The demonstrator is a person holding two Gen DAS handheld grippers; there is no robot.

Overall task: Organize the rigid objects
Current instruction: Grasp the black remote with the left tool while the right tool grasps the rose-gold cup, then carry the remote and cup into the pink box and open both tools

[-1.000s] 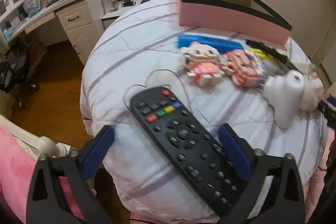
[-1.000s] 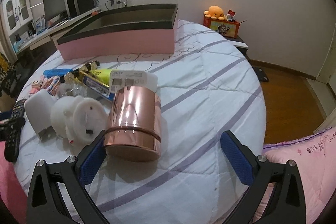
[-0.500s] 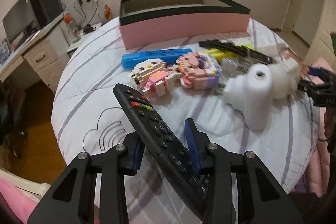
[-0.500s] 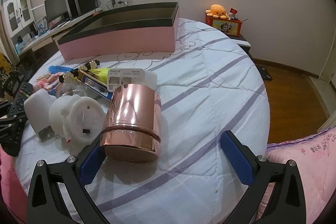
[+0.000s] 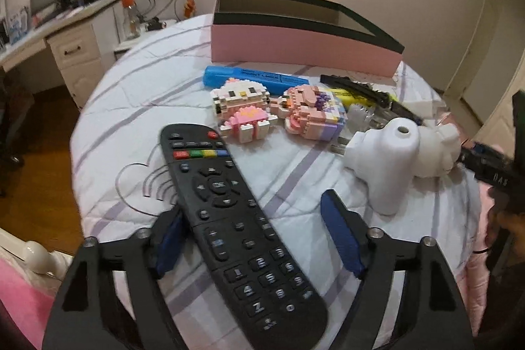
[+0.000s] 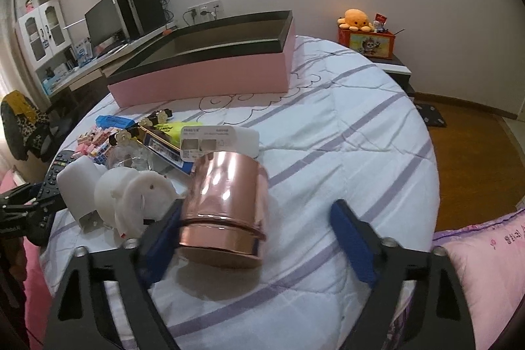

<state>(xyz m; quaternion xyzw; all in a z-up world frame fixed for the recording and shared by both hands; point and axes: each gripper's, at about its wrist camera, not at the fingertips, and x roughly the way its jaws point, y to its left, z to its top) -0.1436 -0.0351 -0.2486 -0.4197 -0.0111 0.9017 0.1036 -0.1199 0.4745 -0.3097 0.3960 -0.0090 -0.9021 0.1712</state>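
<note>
A black remote control (image 5: 229,218) lies on the striped white bedspread between the fingers of my left gripper (image 5: 256,238), which is open; the left pad touches its edge, the right pad stands apart. A copper-coloured tin (image 6: 223,212) lies on its side between the fingers of my right gripper (image 6: 259,238), which is open, with the left pad against the tin. The open pink box (image 5: 295,41) with a dark rim stands at the far side of the bed; it also shows in the right wrist view (image 6: 203,74).
Two brick-built toy figures (image 5: 242,110), a blue marker (image 5: 252,76), a white bottle (image 5: 390,166), white plastic parts (image 6: 137,199), a yellow marker and a white card (image 6: 223,140) lie in a row. A desk with a monitor (image 6: 105,22) stands beyond the bed.
The left gripper was shut on the remote half a second ago; its jaws have now opened wide and the remote rests on the bed. The right gripper has closed in slightly on the copper tin.
</note>
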